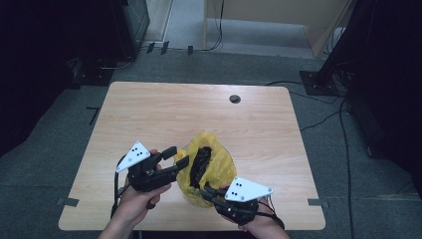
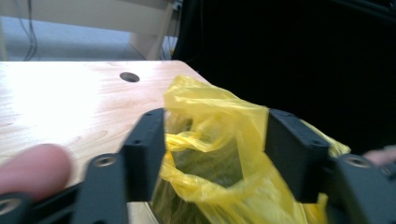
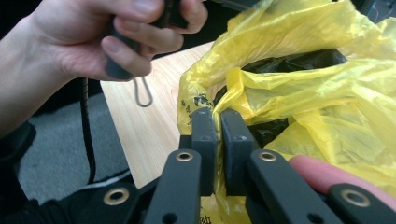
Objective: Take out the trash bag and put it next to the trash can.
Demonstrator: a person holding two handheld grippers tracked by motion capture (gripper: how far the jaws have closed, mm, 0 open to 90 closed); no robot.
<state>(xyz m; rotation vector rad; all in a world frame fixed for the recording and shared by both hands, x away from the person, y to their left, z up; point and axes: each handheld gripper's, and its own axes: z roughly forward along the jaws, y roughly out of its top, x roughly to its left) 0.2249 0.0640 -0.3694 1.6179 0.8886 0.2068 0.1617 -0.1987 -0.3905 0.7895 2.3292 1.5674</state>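
Yellow plastic bag on the desk, near the front edge and slightly right of its middle, mouth gaping upward with something dark inside. Round cable hole near the far edge of the desk, well apart from the bag.

Left hand-held gripper at the bag's left side, held in the left hand, grey three-cornered plate on top. Jaws spread wide in the left gripper view, with crumpled yellow film of the bag lying between them; cannot tell whether either jaw touches the film. Released, gripping nothing.

Right hand-held gripper at the bag's near-right side, held in the right hand close to the front edge of the desk. Clenched in the right gripper view: the two jaws pressed nearly together on a fold of the bag's rim, yellow film bunched just above the tips. Black print on the film beside the jaws, too small to read.

Beyond the bag in the right gripper view, the left hand wrapped around its handle, cable hanging below it past the desk edge.
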